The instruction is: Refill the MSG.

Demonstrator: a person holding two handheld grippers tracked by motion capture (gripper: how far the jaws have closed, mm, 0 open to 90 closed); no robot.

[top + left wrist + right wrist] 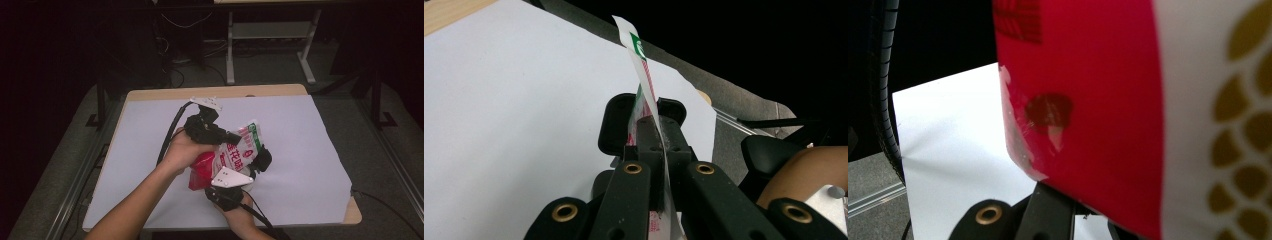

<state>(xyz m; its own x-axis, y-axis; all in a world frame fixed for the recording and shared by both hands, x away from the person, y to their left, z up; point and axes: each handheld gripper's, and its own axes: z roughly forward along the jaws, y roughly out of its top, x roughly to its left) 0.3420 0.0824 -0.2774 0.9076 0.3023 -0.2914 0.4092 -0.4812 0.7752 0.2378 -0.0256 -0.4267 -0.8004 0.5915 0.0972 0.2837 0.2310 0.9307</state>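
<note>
Two hand-held grippers with a crinkly red-and-white plastic snack bag [235,155] between them, lifted above the white-covered surface [300,150], nearer its front edge than its far edge. The left gripper [235,136] is clamped tight on the bag's flat sealed top strip [649,95], white with a green mark; in the left gripper view the film runs edge-on between the closed jaws. The right gripper [260,159] meets the bag's lower right side. Whether it is closed on the film I cannot tell: in the right gripper view the red panel [1088,100] crowds the lens and hides the fingertips.

The step in hand appears to be pulling the bag open, or turning it between the two grips. To do it well, the left grip should stay on the seal rather than the thin film below, the right should take a full fold of film, and the pull should be steady and straight apart, since a jerk would likely slip the glossy film or spill the contents.
</note>
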